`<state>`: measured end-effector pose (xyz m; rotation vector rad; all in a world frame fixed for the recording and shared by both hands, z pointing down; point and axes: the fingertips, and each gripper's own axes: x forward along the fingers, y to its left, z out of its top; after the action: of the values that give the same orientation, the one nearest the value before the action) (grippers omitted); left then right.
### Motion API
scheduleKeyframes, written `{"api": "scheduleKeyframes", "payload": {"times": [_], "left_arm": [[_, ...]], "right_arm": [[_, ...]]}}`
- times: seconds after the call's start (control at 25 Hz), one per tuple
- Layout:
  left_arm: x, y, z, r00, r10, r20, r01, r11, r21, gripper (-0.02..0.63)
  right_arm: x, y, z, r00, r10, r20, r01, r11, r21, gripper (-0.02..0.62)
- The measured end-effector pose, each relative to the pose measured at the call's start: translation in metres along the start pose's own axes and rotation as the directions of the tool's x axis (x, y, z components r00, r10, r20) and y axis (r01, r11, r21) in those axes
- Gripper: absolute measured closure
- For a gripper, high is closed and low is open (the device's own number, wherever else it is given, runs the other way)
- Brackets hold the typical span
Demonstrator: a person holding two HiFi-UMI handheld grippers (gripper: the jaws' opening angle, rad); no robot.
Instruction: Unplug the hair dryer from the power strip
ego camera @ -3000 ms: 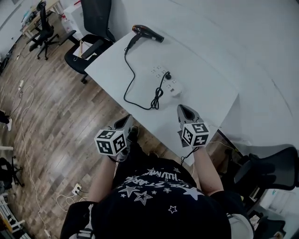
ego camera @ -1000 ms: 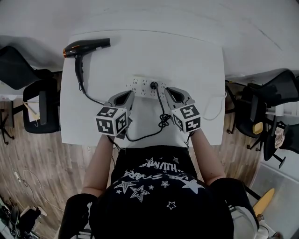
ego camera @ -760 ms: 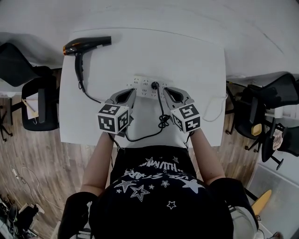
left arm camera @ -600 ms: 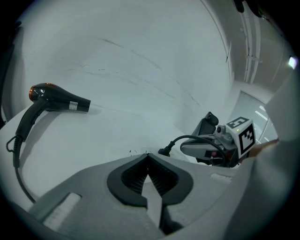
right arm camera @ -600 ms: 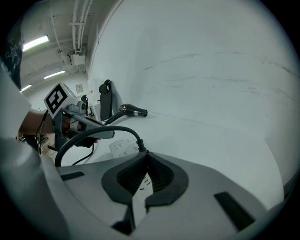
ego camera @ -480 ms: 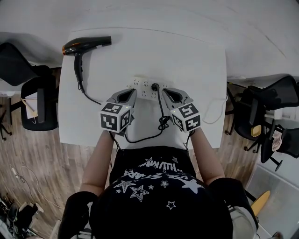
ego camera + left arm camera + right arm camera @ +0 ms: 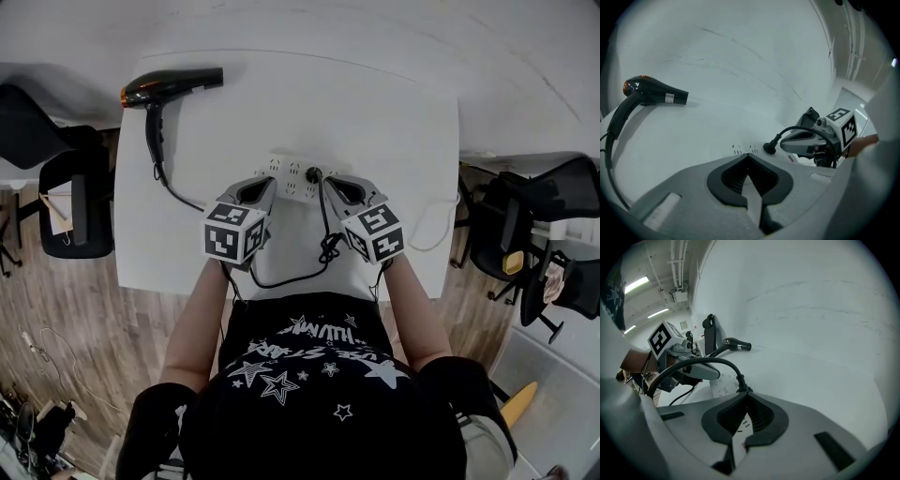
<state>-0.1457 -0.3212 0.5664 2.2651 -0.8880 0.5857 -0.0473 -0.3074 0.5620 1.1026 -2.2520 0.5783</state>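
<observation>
Over the last few seconds the left gripper (image 7: pixel 265 184) and right gripper (image 7: pixel 330 182) have closed in on the power strip (image 7: pixel 286 174). They flank its seated plug (image 7: pixel 312 173), probably lining up a pull. Both jaws are clenched and empty. The hair dryer (image 7: pixel 169 86) lies well left of the strip on the counter (image 7: pixel 394 122).

Office workroom: a black office chair (image 7: pixel 70 192) at nine o'clock and a second chair (image 7: pixel 511 225) at three flank a white tabletop (image 7: pixel 394 122); wood-plank floor (image 7: pixel 66 300), loose floor cable (image 7: pixel 42 339), ceiling strip lights (image 7: pixel 636 284).
</observation>
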Motion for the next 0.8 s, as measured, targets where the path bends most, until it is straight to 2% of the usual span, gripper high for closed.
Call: {"api": "scheduleKeyframes", "payload": {"times": [0.4,0.64,0.8], "left_arm": [[0.005,0.001,-0.007,1.000,-0.016,-0.025,0.016,1.000,-0.007,0.598],[0.007,0.002,-0.007,0.999,-0.003,-0.047,0.004,1.000,0.029,0.598],[0.007,0.002,-0.008,0.999,-0.004,-0.048,0.006,1.000,0.030,0.598]], "right_arm": [[0.001,-0.007,-0.004,1.000,0.003,-0.020,-0.003,1.000,0.001,0.586],[0.001,-0.017,0.001,1.000,-0.029,-0.009,0.029,1.000,0.007,0.586],[0.003,-0.014,0.005,1.000,0.003,-0.005,-0.003,1.000,-0.022,0.581]]}}
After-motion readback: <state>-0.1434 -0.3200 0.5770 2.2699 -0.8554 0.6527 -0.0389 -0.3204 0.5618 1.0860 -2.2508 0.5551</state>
